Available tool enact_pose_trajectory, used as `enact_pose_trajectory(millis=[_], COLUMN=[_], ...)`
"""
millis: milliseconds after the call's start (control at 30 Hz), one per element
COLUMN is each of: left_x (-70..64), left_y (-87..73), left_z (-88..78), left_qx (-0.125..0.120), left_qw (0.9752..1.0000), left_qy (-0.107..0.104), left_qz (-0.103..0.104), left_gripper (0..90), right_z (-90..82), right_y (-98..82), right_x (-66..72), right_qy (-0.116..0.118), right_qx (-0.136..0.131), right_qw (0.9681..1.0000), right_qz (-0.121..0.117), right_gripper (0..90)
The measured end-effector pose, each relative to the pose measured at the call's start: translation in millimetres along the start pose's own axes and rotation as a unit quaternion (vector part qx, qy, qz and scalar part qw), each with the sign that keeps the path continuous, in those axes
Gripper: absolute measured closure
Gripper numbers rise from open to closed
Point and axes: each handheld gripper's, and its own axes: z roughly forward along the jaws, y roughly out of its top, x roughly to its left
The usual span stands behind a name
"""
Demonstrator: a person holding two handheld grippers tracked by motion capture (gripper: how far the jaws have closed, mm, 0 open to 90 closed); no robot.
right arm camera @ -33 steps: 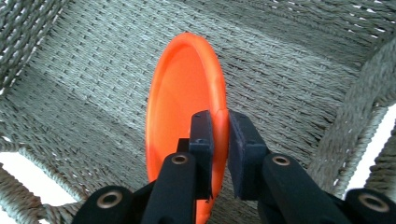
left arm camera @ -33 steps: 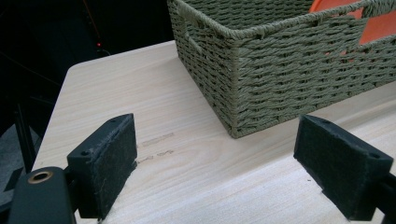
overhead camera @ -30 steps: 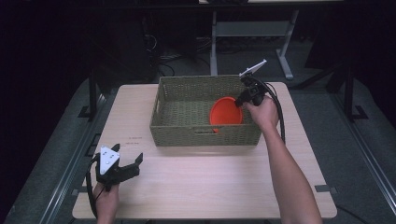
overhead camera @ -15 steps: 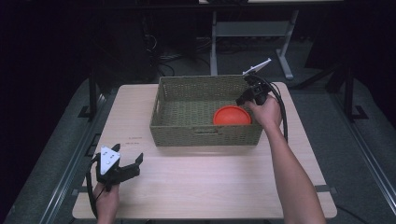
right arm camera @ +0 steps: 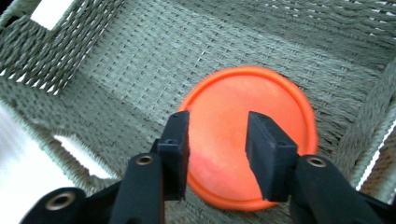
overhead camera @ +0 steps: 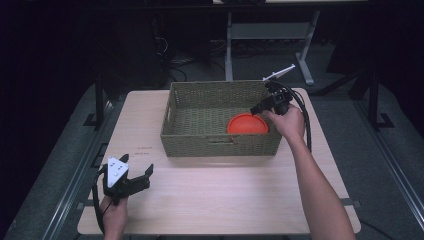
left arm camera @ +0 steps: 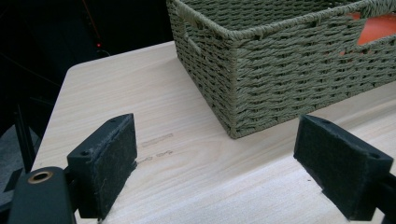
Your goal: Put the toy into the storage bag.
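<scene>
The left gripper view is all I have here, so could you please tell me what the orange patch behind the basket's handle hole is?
Observer: It is a round orange disc lying flat on the floor of the woven basket, toward its right end in the high view.
Operator: Thank you. Is the other gripper holding it?
Observer: No. The right gripper hangs above the disc with its jaws apart; they have just been opening and nothing is between the pads.
Operator: And where is my own gripper on the table?
Observer: The left gripper sits open near the front left corner of the table, apart from the basket.
</scene>
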Motion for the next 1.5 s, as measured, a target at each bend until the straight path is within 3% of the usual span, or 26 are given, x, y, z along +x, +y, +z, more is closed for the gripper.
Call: enact_pose_trajectory(millis=[567,1200,1500], left_x=[-0.3,1.3,0.4], left_y=[-0.1,-0.3,-0.3], left_z=[0.2,-1.8,-1.2], left_qx=[-0.001,-0.001,-0.001], left_qw=[1.0,1.0,1.0], left_qy=[0.0,0.002,0.002], left_qz=[0.002,-0.002,-0.002], left_gripper=[12.8,12.8,12.8], right_z=[-23.7,-37.4,-56.1], right_y=[-10.5,-27.7,-47.6], right_x=[7.5,17.7,18.6], right_qy=[0.038,0.057,0.065], right_qx=[-0.027,-0.041,-0.052], right_qw=[0.9986,0.9964,0.9949], right_qz=[-0.024,-0.047,-0.057], right_gripper=[39.3,34.1,31.4])
